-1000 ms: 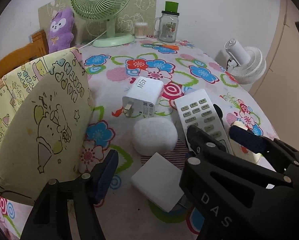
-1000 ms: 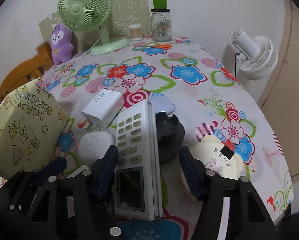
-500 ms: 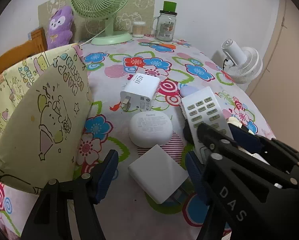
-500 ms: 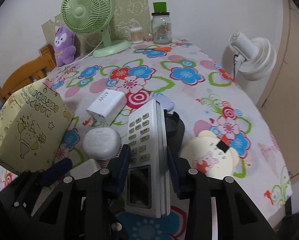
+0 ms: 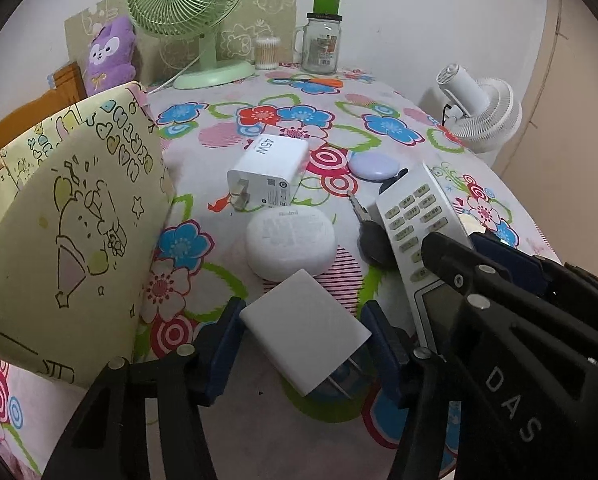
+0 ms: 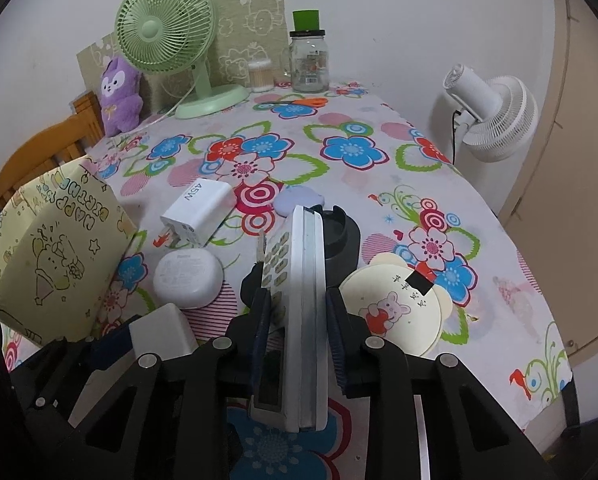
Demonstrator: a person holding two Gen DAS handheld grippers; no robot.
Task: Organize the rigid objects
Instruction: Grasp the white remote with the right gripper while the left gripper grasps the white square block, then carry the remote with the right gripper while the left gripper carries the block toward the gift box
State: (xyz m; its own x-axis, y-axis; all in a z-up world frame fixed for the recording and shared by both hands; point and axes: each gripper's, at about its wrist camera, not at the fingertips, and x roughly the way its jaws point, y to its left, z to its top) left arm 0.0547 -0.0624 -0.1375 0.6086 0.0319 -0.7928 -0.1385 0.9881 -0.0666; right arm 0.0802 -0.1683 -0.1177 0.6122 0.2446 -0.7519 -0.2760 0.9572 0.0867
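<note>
A flowered cloth is covering the counter [image 6: 379, 200], with a green fan [image 6: 167, 28] and a glass jar [image 6: 309, 66] standing far ahead against the wall. Furthest left of both grippers, a yellow gift bag [image 5: 71, 224] is standing open-topped; it is probably the place where things are being gathered. The left gripper [image 5: 303, 344] is closing around a flat white charger [image 5: 305, 330] lying on the cloth, its blue pads touching or just short of the charger's sides; which one is hard to tell. Just ahead of it a round white case [image 5: 291, 242] is lying, and beyond that a 45W adapter [image 5: 269, 172]. To the right, the right gripper [image 6: 297, 316] is clamping a white remote [image 6: 303, 300] on edge, raised off the cloth. The step in hand looks like picking up, and next each piece needs carrying left to the bag. A dark key [image 5: 373, 236] is partly covered by the remote, and the charger's prongs are in shadow.
</note>
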